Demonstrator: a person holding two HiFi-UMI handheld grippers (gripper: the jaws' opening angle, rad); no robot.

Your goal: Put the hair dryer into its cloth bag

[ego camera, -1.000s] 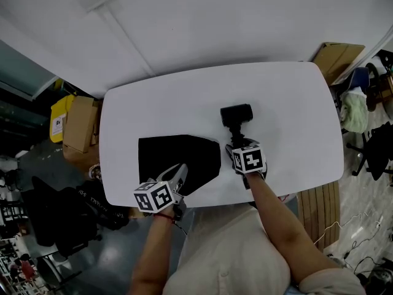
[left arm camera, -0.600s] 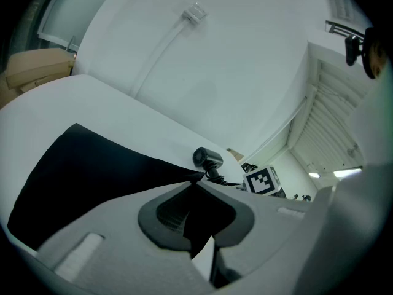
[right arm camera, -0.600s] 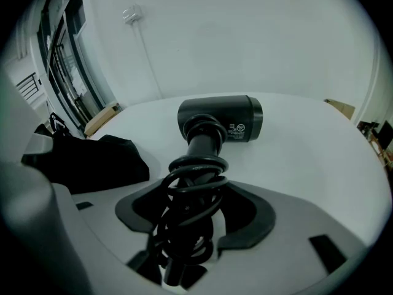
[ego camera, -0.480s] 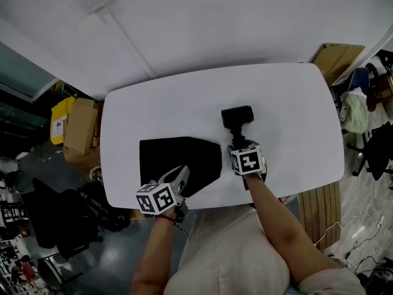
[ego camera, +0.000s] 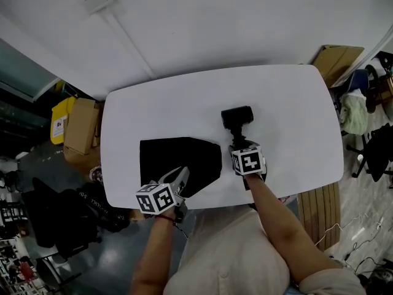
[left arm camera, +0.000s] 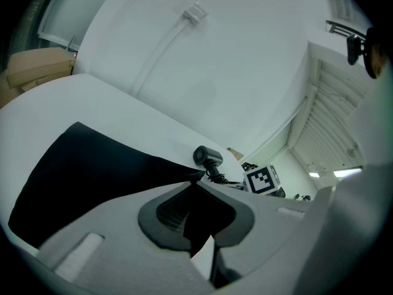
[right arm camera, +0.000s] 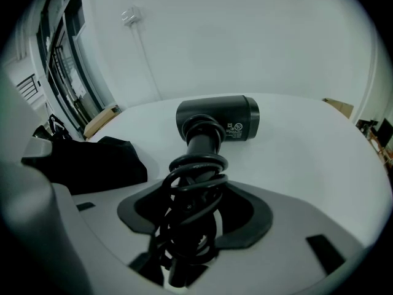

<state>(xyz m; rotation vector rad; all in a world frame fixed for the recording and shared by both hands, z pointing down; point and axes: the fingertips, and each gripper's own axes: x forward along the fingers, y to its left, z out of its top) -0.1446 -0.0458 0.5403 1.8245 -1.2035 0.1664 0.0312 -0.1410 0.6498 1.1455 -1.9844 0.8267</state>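
Where one bag (ego camera: 178, 161) lies, one hair dryer (ego camera: 236, 117) lies beside.

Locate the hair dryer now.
Head view: the hair dryer lies on the white table, right of the black cloth bag, its handle between the jaws of the right gripper, which have just been closing.

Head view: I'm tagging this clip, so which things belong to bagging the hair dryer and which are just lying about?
Job: hair dryer, cloth bag.
Lying about: cardboard box left of the table, second box at the far right, chair.
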